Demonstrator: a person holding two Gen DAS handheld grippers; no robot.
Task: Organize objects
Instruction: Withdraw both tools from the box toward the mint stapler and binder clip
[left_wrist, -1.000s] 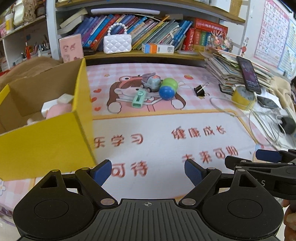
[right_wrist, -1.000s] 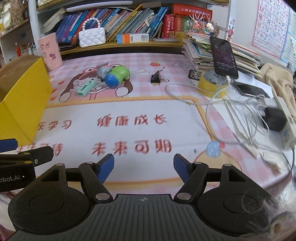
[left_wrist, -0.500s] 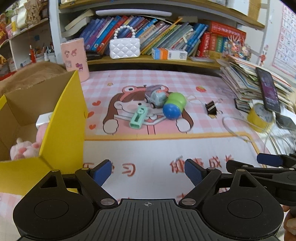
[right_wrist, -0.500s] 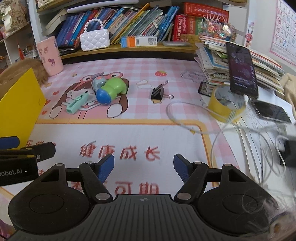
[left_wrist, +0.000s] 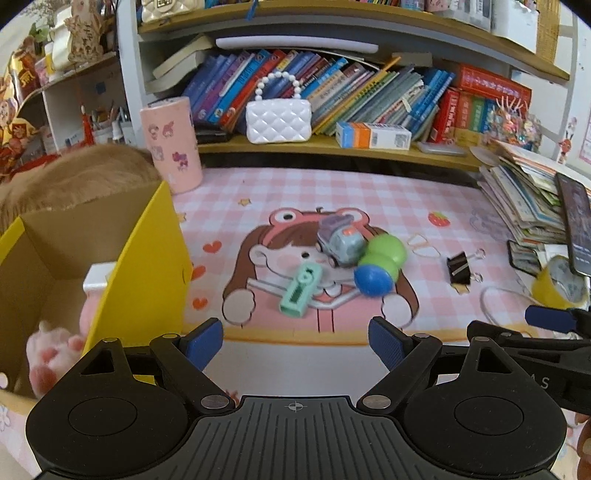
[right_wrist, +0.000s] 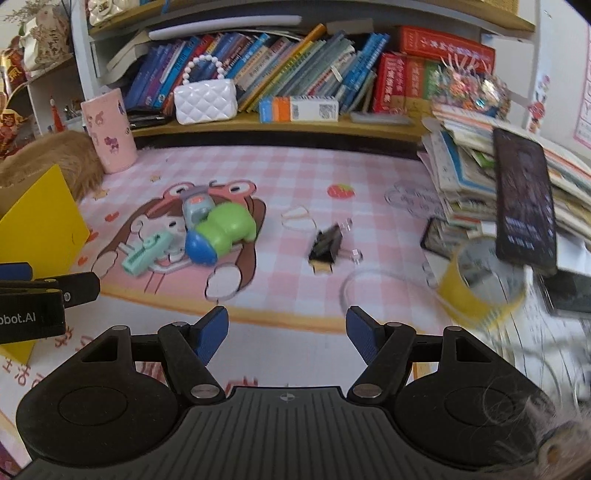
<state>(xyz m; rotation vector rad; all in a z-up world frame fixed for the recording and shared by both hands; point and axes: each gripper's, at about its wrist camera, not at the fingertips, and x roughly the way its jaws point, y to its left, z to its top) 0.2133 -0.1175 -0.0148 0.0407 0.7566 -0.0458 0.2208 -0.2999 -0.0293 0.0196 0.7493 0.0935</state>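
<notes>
The pink checked mat (left_wrist: 332, 199) covered the desk, and the bookshelf (right_wrist: 295, 125) ran along its far edge at twelve o'clock. The yellow box (left_wrist: 147, 266) stood at nine o'clock of the left claw; only the left view looked down into it, where a pink plush toy (left_wrist: 55, 350) and a white block (left_wrist: 98, 277) lay inside. The right view caught just its outer yellow wall.

At two o'clock of the right claw a stack of books (right_wrist: 480, 177) leaned, with a dark phone (right_wrist: 524, 199) propped against it and a roll of yellow tape (right_wrist: 480, 291) just below; the left view showed these only at its right edge. A pink cup (left_wrist: 171, 144) stood near the box's far corner, and a white purse (right_wrist: 205, 99) sat on the shelf.

The toys lay together mid-mat: a green and blue toy (left_wrist: 378, 264) touching a grey toy car (left_wrist: 340, 243), and a mint green toy (left_wrist: 301, 290) just beside them at their seven o'clock. A black binder clip (right_wrist: 325, 245) lay apart, toward three o'clock of them.

The left claw (left_wrist: 295, 341) hung spread wide with nothing in it, low over the mat, pointing at the toys with nothing between. The right claw (right_wrist: 286, 334) was likewise spread and holding nothing, the clip at its twelve o'clock.
</notes>
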